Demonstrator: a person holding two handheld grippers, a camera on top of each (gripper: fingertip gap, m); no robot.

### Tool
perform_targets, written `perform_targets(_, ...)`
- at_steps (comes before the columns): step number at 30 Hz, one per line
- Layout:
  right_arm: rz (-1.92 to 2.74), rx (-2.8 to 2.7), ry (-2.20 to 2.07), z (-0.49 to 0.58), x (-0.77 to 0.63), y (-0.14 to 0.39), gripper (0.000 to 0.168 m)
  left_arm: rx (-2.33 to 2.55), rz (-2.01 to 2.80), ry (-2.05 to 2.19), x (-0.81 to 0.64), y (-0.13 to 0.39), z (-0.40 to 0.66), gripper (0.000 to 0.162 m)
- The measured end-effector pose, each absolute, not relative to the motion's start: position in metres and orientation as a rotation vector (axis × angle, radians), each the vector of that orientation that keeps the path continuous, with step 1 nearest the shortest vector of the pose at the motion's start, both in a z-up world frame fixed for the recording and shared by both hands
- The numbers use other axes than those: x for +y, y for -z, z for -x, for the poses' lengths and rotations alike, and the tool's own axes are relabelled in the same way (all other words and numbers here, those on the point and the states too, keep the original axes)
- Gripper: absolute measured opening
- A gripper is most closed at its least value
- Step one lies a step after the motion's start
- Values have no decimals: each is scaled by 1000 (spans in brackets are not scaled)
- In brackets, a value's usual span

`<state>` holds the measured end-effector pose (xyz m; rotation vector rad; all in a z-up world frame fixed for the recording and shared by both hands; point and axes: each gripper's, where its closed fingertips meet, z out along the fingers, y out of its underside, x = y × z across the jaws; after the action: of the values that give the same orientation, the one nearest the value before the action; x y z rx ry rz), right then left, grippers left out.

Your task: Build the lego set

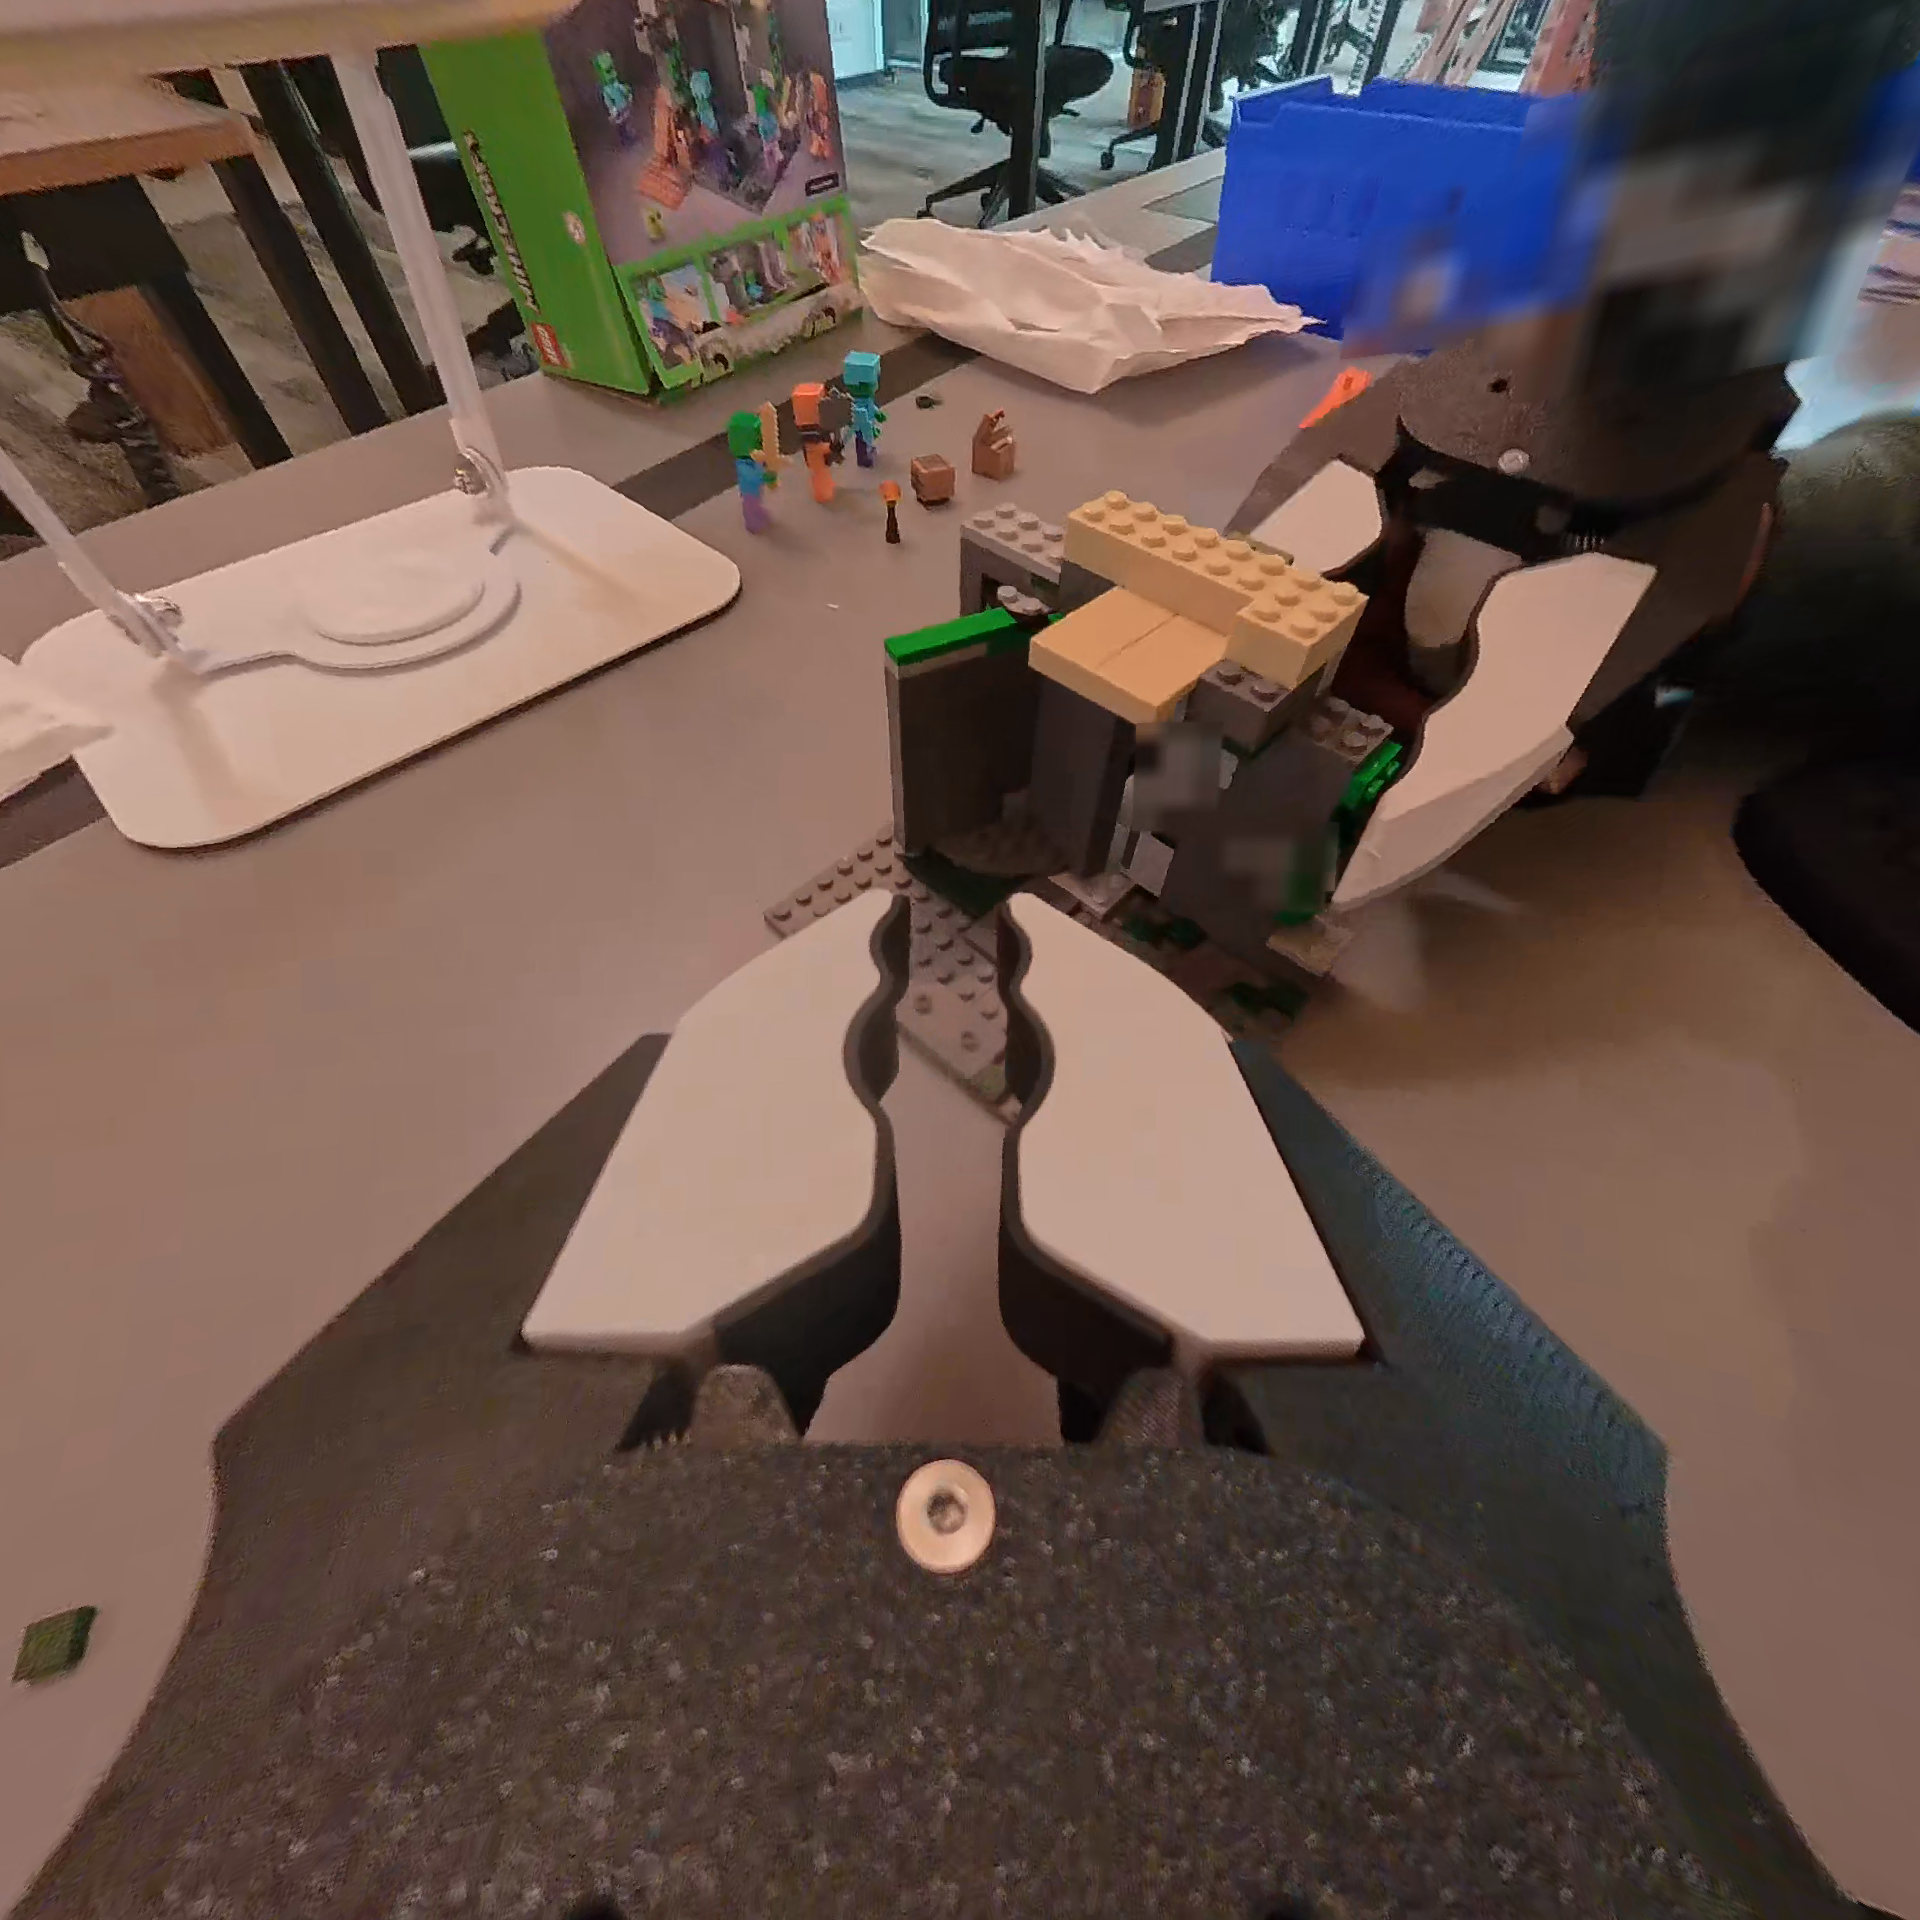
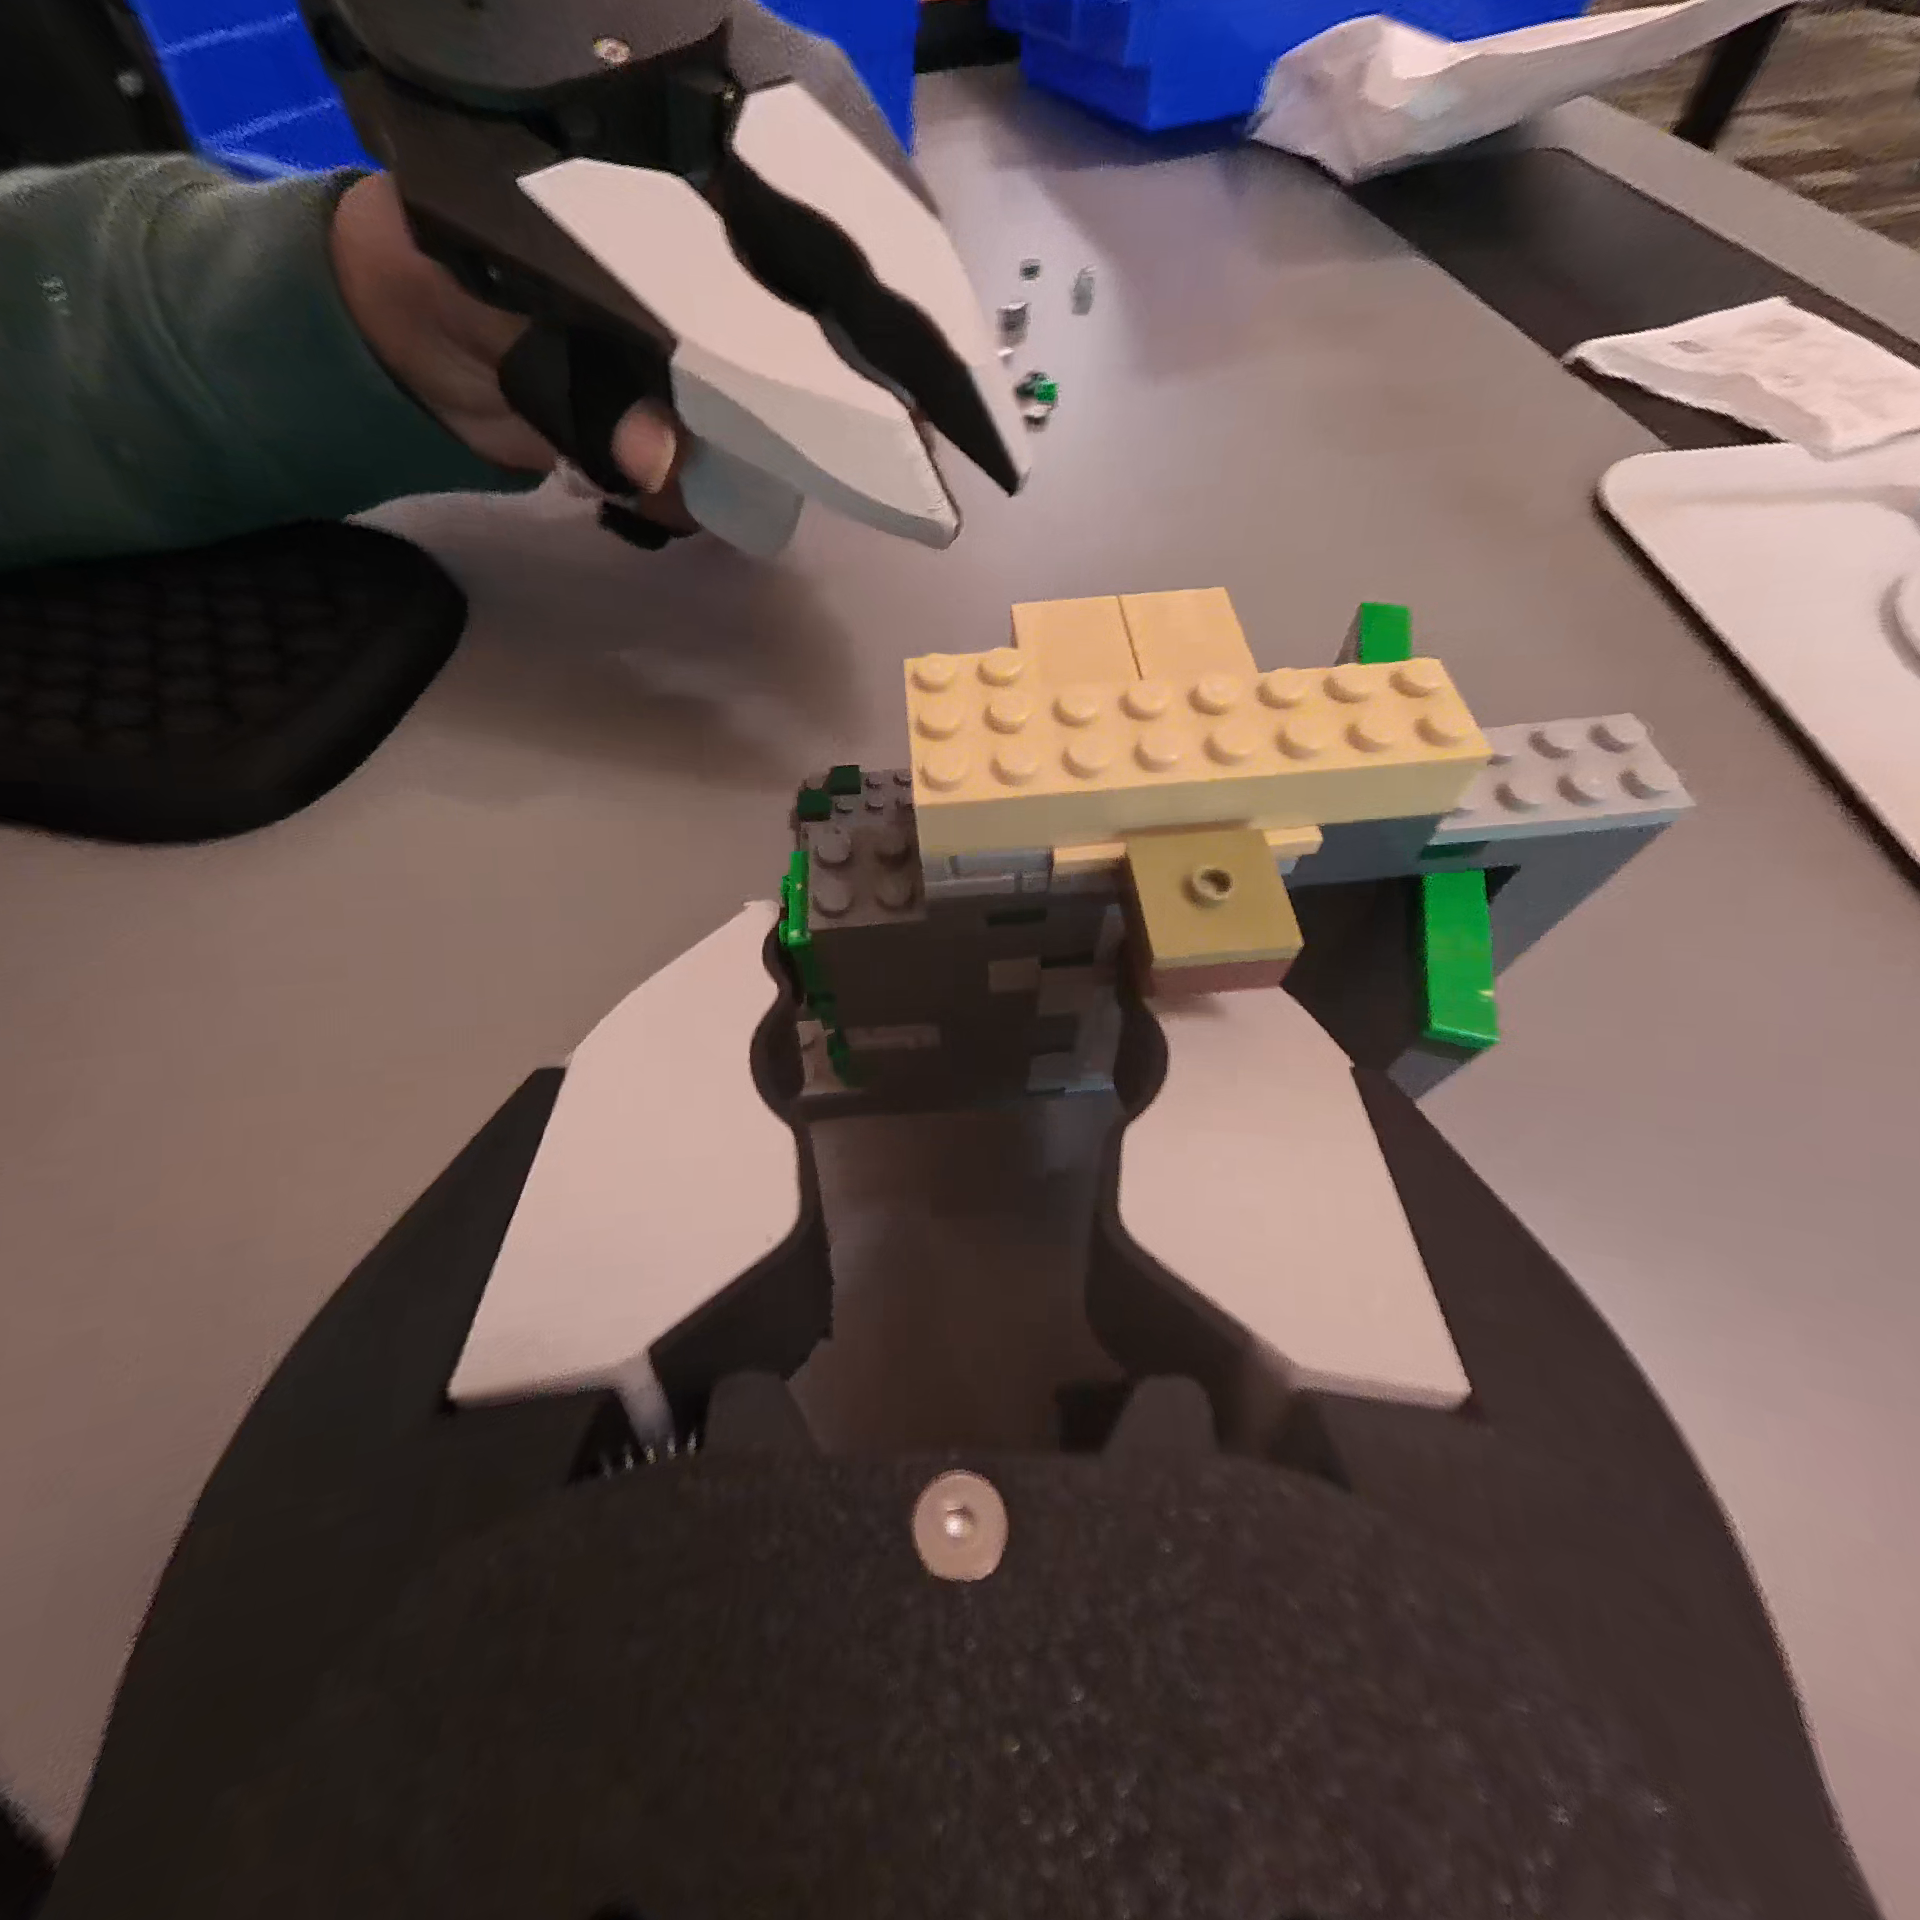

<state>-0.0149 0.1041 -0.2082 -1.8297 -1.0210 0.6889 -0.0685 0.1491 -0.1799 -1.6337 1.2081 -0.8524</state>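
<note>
The lego build point(image 1: 977, 748) is a dark grey and green structure with tan bricks on top, standing on a grey baseplate point(image 1: 852, 883) at the table's middle. My left gripper point(image 1: 953, 925) hovers just in front of the baseplate, its jaws a narrow gap apart and empty. It also shows in the right wrist view point(image 2: 977, 504), raised above and left of the build. My right gripper point(image 2: 956, 966) has its fingers on both sides of the build's dark wall point(image 2: 935, 987), below the tan top point(image 2: 1195, 727), and grips it. It shows in the left wrist view point(image 1: 1351, 707) at the build's right side.
Several minifigures point(image 1: 821, 447), a green lego box point(image 1: 665, 208), crumpled white paper point(image 1: 1060, 301) and blue bins point(image 1: 1351, 187) stand behind. A white stand base point(image 1: 395, 644) lies left. Loose small pieces point(image 2: 1029, 343) and a paper sheet point(image 2: 1756, 369) lie beyond the build. A sleeved hand point(image 2: 447, 343) holds the left gripper. The tips of one gripper are about 8 centimetres away from the tips of the other.
</note>
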Motion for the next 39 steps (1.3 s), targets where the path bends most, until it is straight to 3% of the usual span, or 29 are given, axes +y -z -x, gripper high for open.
perform_targets(7, 1715, -1485, -918, -1, 87, 210, 58, 1273, 1561, 828, 138, 183, 64, 14)
perform_targets(13, 1793, -1564, -967, -14, 87, 212, 59, 1328, 1535, 784, 130, 190, 59, 13)
perform_targets(17, 1833, -1464, -988, -32, 70, 196, 72, 1337, 1528, 786, 127, 190, 57, 13)
perform_targets(21, 1860, -1248, -736, -82, 73, 175, 57, 1330, 1507, 792, 125, 186, 55, 11)
perform_targets(27, 2039, -937, -336, -163, 90, 192, 31, 1335, 1486, 782, 121, 185, 50, 6)
perform_targets(39, 2185, -1060, -270, -140, 114, 248, 27, 1408, 1473, 742, 110, 199, 40, 3)
